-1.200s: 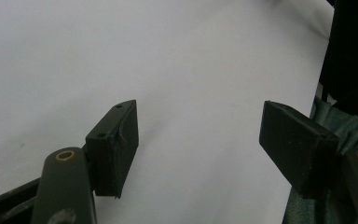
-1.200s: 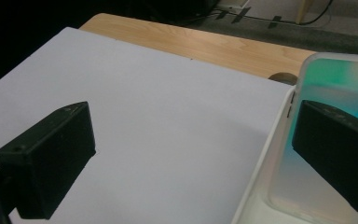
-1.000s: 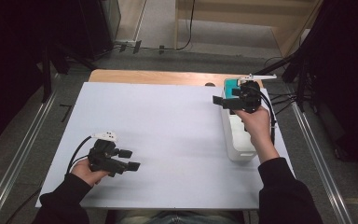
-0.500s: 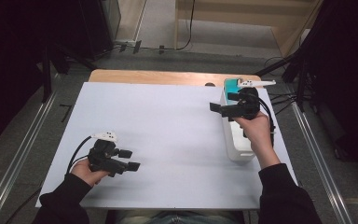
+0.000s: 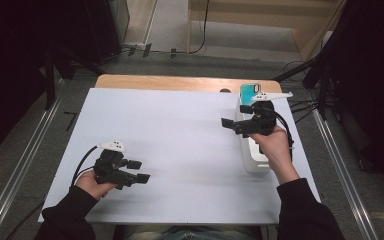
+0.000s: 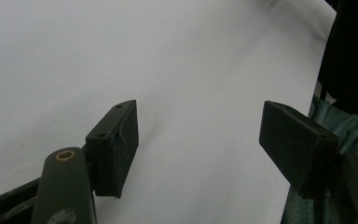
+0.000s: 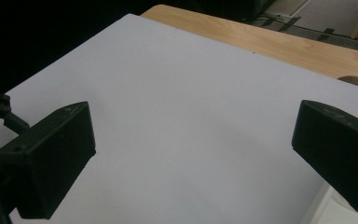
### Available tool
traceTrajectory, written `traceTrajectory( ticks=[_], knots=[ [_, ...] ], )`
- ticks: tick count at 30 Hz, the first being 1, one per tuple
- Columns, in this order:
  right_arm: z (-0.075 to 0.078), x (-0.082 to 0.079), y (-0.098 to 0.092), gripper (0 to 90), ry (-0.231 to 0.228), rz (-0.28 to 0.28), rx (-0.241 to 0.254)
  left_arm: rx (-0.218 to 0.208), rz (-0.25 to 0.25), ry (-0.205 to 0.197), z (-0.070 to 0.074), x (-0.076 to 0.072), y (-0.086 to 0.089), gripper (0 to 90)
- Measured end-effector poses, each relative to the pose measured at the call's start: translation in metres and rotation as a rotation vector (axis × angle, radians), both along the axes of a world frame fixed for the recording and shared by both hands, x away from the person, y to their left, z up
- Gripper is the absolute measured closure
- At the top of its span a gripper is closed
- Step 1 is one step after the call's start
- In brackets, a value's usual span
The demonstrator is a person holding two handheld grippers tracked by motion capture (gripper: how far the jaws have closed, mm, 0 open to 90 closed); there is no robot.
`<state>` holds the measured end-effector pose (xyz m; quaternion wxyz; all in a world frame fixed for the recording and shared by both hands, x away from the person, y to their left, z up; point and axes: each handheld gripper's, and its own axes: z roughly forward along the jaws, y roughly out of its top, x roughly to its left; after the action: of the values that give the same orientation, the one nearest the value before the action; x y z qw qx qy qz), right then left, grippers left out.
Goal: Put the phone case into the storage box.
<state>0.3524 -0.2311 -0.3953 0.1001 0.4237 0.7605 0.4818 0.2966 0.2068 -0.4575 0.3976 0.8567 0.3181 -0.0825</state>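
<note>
Left gripper [image 5: 141,171] is sitting low near the white sheet's [image 5: 180,150] front-left corner, jaws gaping, nothing between them. Right gripper [image 5: 234,123] is hovering just left of the white tray [image 5: 254,161] at the sheet's right edge, jaws spread wide and empty. A teal item [image 5: 250,91] is lying at the tray's far end. Wide bare sheet is lying between the grippers; wooden table edge [image 5: 180,82] is showing beyond.

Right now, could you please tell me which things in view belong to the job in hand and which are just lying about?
In the job:
right hand-held gripper, jaws open
white tray under it
teal item at the tray's far end

Lying about:
left hand-held gripper, open, empty
white sheet
wooden table edge
</note>
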Motion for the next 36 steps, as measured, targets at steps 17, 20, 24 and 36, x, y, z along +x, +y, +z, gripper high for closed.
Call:
traceTrajectory(
  ticks=[17, 20, 24, 36],
  knots=[
    [-0.009, -0.021, 0.012, 0.0, 0.005, 0.106, 0.039, -0.001, -0.007, -0.004, 0.001, 0.000, 0.001, 28.3],
    [-0.010, -0.025, 0.014, 0.0, 0.002, 0.124, 0.040, 0.000, -0.006, -0.003, 0.001, 0.000, 0.000, 28.4],
    [-0.013, -0.031, 0.016, 0.0, 0.005, 0.138, 0.036, -0.003, -0.003, -0.003, 0.002, 0.000, 0.001, 28.3],
    [-0.023, -0.046, 0.020, 0.0, 0.005, 0.196, 0.027, -0.005, -0.006, -0.004, 0.002, 0.000, 0.001, 28.3]
  ],
)
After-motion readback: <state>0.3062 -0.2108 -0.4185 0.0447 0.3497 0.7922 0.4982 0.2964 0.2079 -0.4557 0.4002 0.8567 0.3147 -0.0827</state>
